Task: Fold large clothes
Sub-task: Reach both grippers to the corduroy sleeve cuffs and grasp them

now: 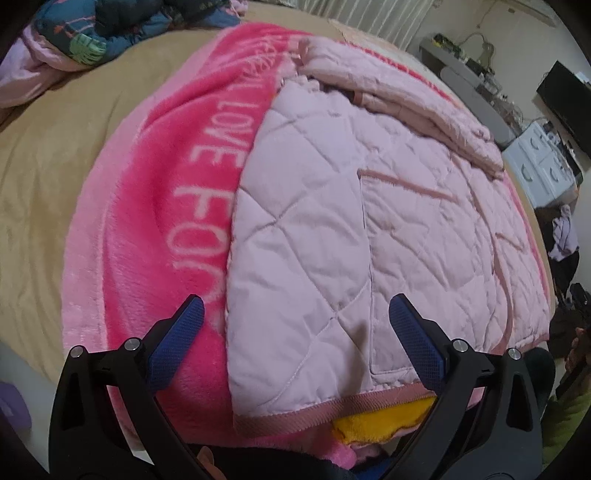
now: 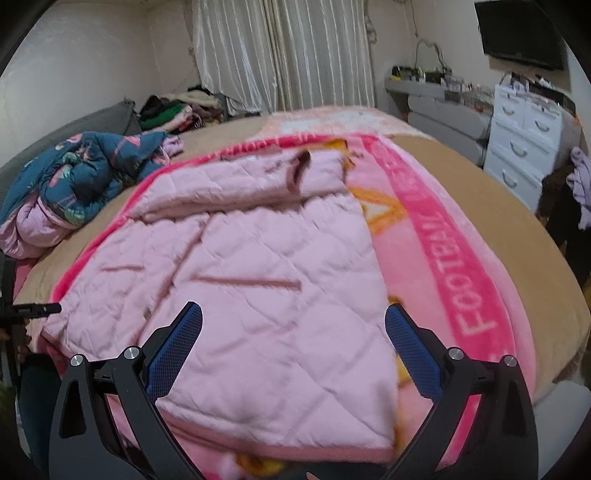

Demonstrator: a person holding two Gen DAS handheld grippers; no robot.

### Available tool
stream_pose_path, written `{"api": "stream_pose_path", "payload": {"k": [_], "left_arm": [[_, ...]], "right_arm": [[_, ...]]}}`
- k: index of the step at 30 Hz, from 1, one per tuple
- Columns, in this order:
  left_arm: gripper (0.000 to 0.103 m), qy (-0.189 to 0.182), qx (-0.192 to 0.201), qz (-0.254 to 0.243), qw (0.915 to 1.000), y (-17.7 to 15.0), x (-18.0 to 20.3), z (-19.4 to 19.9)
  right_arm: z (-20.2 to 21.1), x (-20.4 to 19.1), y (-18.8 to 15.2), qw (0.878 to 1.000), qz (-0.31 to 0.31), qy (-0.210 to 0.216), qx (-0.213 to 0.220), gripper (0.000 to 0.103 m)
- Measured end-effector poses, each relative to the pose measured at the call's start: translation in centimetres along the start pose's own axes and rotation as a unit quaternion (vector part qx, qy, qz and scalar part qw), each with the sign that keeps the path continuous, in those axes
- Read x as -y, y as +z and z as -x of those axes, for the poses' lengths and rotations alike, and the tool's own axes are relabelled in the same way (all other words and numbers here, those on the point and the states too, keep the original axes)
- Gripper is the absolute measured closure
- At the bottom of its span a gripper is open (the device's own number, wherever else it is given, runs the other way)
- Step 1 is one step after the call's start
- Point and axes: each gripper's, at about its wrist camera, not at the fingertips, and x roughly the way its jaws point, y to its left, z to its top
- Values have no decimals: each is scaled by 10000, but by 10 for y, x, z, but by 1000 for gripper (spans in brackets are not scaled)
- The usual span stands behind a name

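Jacket [image 1: 369, 229] hem between spread left tongs [image 1: 295, 314].

A home bedroom: a wide bed [image 2: 480, 206] under a tan cover, striped curtains [image 2: 284, 55] behind it, a white chest of drawers [image 2: 524, 136] (curved handles), a wall-mounted television [image 2: 517, 33], and heaped clothes [image 2: 173, 110] by the wall.

Pale curtains [image 2: 284, 55], white drawers [image 2: 524, 136], wall TV [image 2: 521, 33], cream walls.

Pink quilted jacket [image 2: 258, 295] between parted jaws
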Motion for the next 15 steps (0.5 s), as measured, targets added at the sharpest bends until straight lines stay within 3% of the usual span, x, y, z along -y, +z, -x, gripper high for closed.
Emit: {"api": "stream_pose_path", "payload": {"k": [8,15], "left_arm": [[9,220,-600,-499,9967,-5,23,-23],[9,324,-710,-864,9932,-9,35,-29]], "right_arm": [[-6,29,-26,9976,-150,-2,-678,4],[-31,37,-45,9871,-300,254,-1549,4]]}}
